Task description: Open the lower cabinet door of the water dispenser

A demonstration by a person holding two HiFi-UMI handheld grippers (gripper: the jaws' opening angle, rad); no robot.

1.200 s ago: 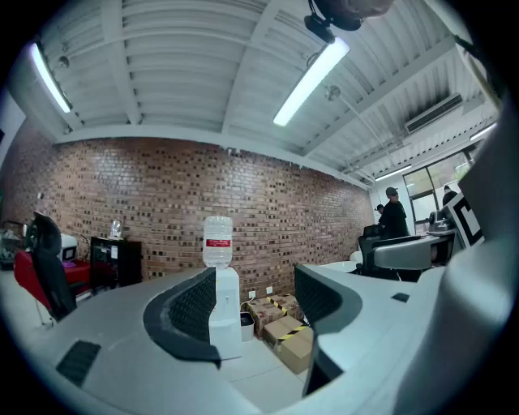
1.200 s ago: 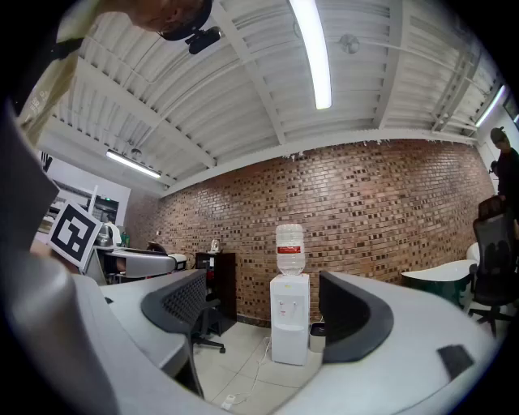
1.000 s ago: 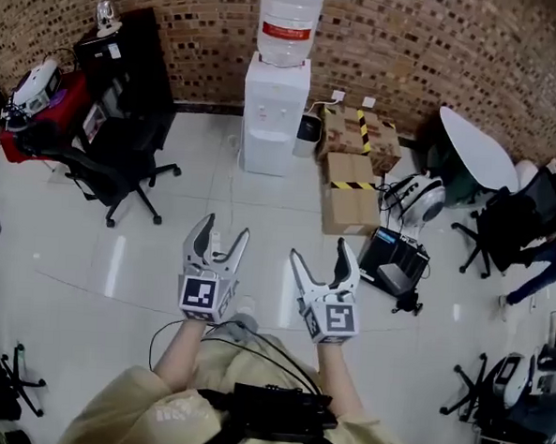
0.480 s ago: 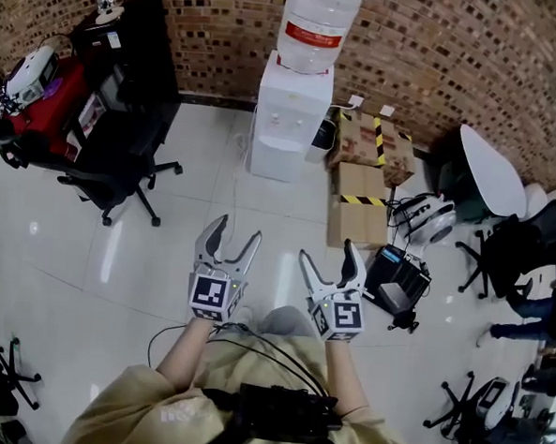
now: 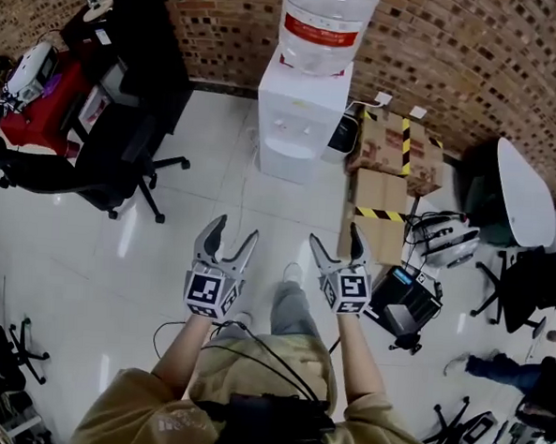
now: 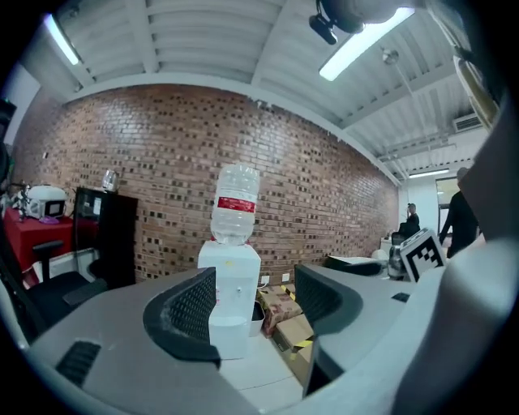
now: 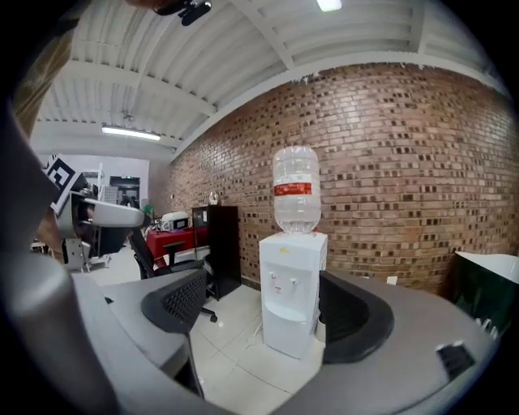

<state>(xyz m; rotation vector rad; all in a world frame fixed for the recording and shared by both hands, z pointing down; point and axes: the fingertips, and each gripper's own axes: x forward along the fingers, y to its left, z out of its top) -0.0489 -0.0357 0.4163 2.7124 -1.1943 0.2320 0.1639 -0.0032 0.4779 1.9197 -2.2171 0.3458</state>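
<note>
Dispenser door [image 7: 283, 334] shows plainly in right gripper view.

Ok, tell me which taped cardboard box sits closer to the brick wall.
The far box, beside the water dispenser by the brick wall; the other box lies in front of it.

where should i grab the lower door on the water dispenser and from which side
Go for the lower front panel of the water dispenser, below the taps, straight from the front: that face points at you. No handle shows at this range, so likely hook a vertical side edge. The right gripper, open, lines up with it best.
</note>
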